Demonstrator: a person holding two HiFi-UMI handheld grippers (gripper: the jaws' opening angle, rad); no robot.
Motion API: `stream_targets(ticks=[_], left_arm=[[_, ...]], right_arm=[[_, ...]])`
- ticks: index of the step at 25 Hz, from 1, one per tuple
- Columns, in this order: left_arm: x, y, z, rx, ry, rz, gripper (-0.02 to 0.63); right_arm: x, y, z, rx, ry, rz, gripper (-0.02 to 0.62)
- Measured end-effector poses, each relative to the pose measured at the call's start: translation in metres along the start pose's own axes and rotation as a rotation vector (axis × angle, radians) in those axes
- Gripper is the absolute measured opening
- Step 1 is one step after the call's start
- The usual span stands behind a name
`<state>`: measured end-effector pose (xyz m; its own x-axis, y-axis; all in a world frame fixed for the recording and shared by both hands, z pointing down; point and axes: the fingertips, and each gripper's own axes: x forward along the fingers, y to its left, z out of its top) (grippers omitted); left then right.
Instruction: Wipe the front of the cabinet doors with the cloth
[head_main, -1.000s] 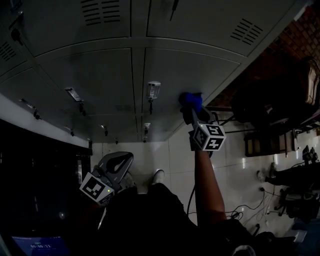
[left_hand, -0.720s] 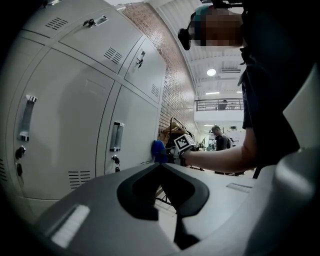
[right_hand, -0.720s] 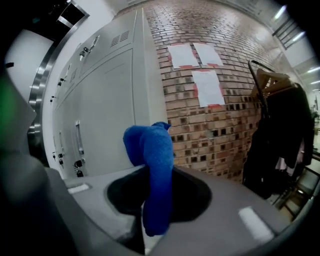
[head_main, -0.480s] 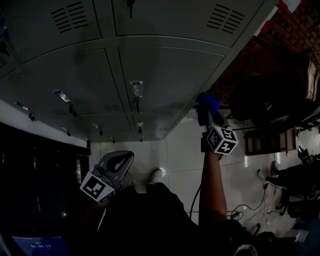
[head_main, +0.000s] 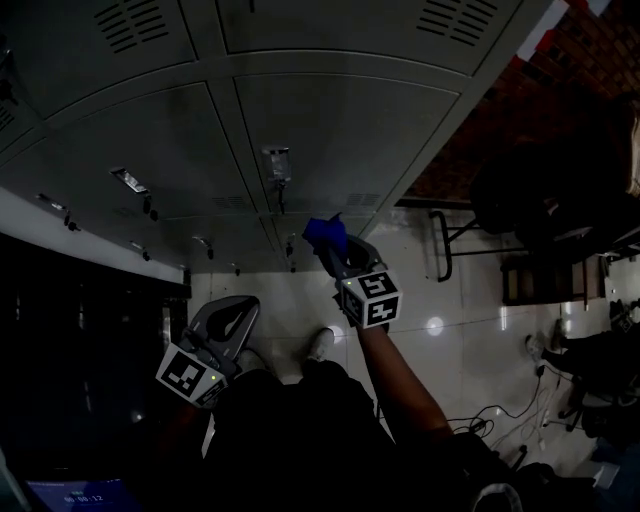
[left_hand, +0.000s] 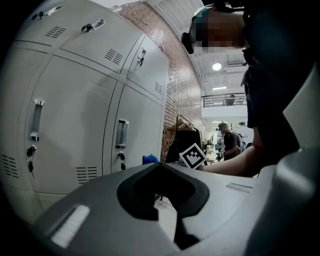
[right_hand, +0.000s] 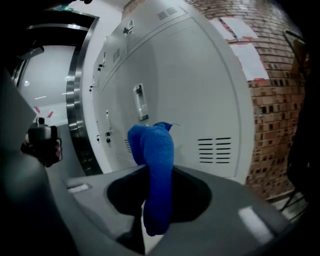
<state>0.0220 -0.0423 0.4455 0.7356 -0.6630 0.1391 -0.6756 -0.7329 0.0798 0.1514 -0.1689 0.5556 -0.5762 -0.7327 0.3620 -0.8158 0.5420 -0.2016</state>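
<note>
Right gripper (head_main: 338, 258) is clamped on the blue cloth (head_main: 325, 234). The cloth is pinched between the jaws, with a bunched wad sticking out past the tips and a tail hanging back down behind them. It's held up at the grey cabinet doors (head_main: 300, 130), down low on the right-hand column. In the right gripper view the wad is seen just below a door handle (right_hand: 140, 101) and left of some vent slots (right_hand: 215, 145). Whether it's actually touching the metal can't be made out, tbh. A brick wall (right_hand: 280, 100) is seen just right of the cabinet.

Left gripper (head_main: 232, 318) is kept low by the person's body, well apart from the doors. Its jaws are pressed together and nothing is caught between them.
</note>
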Motion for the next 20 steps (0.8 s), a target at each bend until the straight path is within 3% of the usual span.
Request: stream_targets(ticks=[3, 8, 14, 20], left_arm=[[-0.018, 0.009, -0.004, -0.022, 0.008, 0.016, 0.000], [-0.050, 0.028, -0.004, -0.042, 0.021, 0.042, 0.000], [-0.081, 0.045, -0.005, -0.049, 0.010, 0.094, 0.000], [-0.085, 0.051, -0.006, -0.057, 0.014, 0.111, 0.000]], right_arm=[[0.032, 0.042, -0.011, -0.019, 0.049, 0.078, 0.086], [0.086, 0.073, -0.009, -0.048, 0.074, 0.102, 0.086], [0.118, 0.053, 0.002, -0.047, 0.075, 0.038, 0.086], [0.109, 0.020, 0.003, -0.028, 0.071, -0.015, 0.086]])
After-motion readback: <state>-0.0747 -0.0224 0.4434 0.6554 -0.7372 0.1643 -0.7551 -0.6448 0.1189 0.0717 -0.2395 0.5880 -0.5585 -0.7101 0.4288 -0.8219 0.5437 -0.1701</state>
